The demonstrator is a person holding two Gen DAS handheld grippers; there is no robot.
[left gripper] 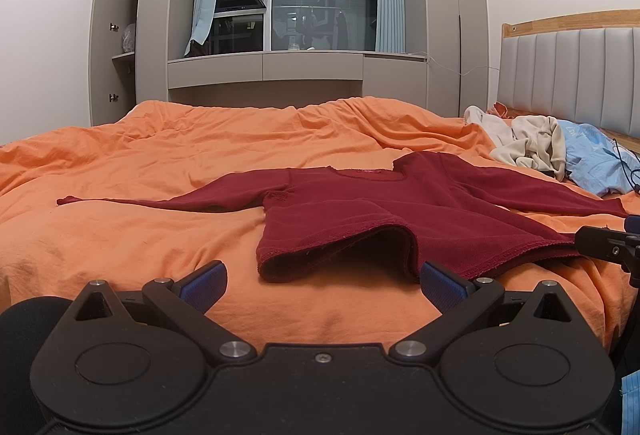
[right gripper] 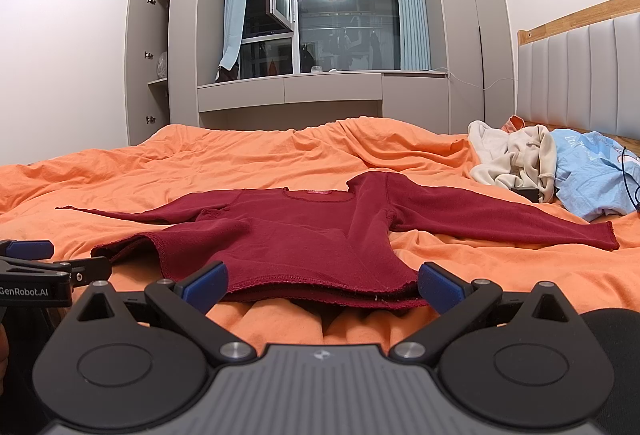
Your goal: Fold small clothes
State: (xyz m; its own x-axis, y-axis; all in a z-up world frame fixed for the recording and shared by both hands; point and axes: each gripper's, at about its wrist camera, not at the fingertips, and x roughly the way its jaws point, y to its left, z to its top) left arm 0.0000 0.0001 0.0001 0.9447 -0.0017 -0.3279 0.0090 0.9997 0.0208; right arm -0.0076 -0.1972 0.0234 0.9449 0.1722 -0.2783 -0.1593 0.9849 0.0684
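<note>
A dark red long-sleeved top [left gripper: 360, 207] lies spread on the orange bed cover [left gripper: 140, 163], sleeves out to both sides, hem toward me and partly lifted in a hump. My left gripper [left gripper: 322, 285] is open and empty, low over the cover just before the hem's left part. In the right wrist view the same top [right gripper: 288, 235] lies flat. My right gripper [right gripper: 322, 285] is open and empty, its blue pads [right gripper: 438, 285] on either side of the hem's right part. The left gripper [right gripper: 32, 259] shows at that view's left edge.
A cream garment [right gripper: 516, 159] and a light blue one [right gripper: 592, 175] lie bunched at the far right by the grey padded headboard [right gripper: 580, 75], with a black cable across them. Grey wardrobes and a window bench [right gripper: 288, 91] stand beyond the bed.
</note>
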